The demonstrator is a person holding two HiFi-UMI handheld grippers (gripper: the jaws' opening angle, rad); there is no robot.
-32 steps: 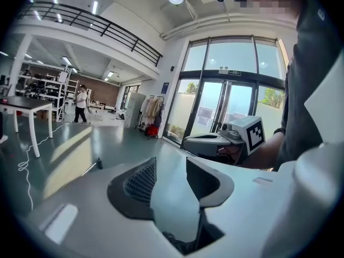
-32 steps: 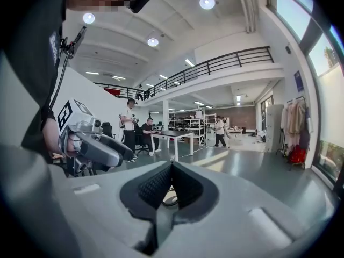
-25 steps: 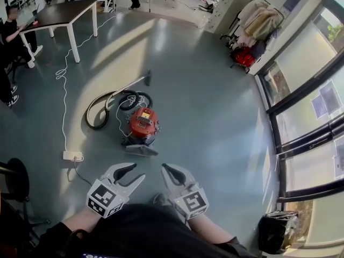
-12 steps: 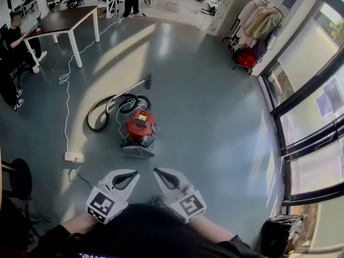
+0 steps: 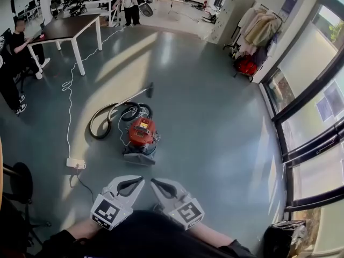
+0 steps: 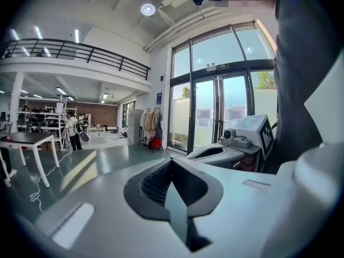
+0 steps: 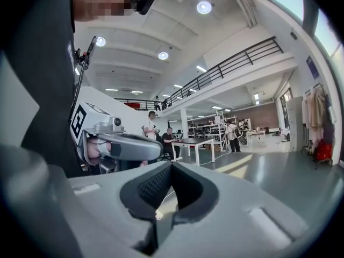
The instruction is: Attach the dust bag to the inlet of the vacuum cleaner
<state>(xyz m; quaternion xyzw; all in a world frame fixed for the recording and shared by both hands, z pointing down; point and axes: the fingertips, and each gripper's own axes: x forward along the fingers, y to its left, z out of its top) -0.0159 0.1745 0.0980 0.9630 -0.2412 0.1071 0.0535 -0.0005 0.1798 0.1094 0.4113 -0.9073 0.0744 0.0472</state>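
Observation:
A red vacuum cleaner (image 5: 141, 133) sits on the grey floor ahead of me, its grey front flap (image 5: 138, 156) lying open toward me. Its hose (image 5: 105, 120) curls off to the left and the wand (image 5: 138, 93) points away. No dust bag shows in any view. My left gripper (image 5: 142, 180) and right gripper (image 5: 152, 182) are held low in front of my body, tips nearly together, well short of the vacuum. Both are shut with nothing between the jaws. In the left gripper view the jaws (image 6: 171, 160) meet; in the right gripper view the jaws (image 7: 171, 164) meet too.
A white power strip (image 5: 75, 163) and its cable (image 5: 67, 112) lie left of the vacuum. A table (image 5: 67, 28) stands at the far left with a seated person (image 5: 21, 39). Another person (image 5: 130, 1) walks at the back. Glass doors (image 5: 306, 117) line the right; a black bin (image 5: 279, 235) sits bottom right.
The left gripper's jaws have closed from partly open. Both grippers have drawn closer together in front of me. The view has tilted, so the vacuum sits a little lower in the picture.

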